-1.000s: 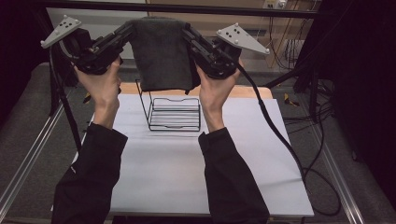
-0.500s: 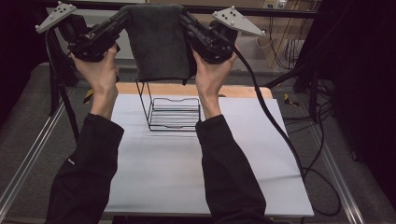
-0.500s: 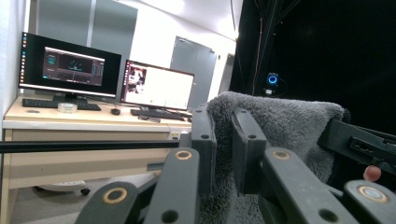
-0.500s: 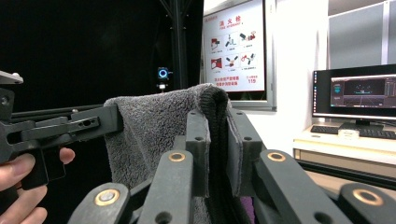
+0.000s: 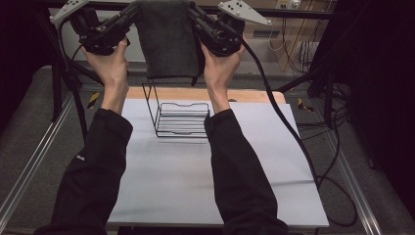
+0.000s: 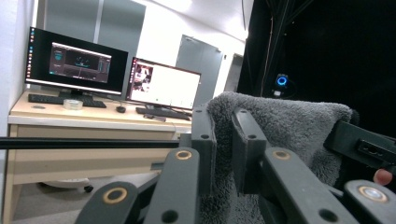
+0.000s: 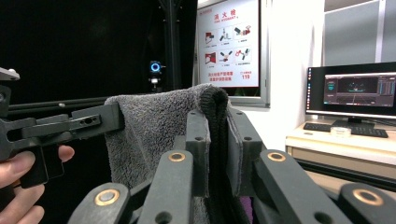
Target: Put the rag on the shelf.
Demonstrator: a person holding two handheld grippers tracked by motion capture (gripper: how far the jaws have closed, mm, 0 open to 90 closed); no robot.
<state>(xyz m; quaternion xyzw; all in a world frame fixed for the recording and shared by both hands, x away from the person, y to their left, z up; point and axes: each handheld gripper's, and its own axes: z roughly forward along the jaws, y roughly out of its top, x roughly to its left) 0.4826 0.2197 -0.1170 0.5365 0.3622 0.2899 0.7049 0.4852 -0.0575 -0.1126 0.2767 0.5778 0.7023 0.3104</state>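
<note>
A dark grey towel [image 5: 169, 41] hangs folded between my two grippers, held high above the table. My left gripper [image 5: 133, 11] is shut on the towel's upper left corner, and my right gripper [image 5: 195, 12] is shut on its upper right corner. In the left gripper view the fluffy towel [image 6: 280, 121] is pinched between the jaws of my left gripper [image 6: 225, 128]. In the right gripper view the towel's dark hem [image 7: 214, 100] sits between the jaws of my right gripper [image 7: 218, 128]. A black wire rack [image 5: 178, 117] stands on the table below the towel.
The white table top [image 5: 171, 181] carries a wooden board [image 5: 244, 95] behind the rack. Metal frame rails run along both sides and cables trail at the right. Monitors on a desk [image 6: 84, 116] stand beyond.
Both hands have lifted the towel higher and farther from the person, toward the top edge of the high view. The rack has stayed in place.
</note>
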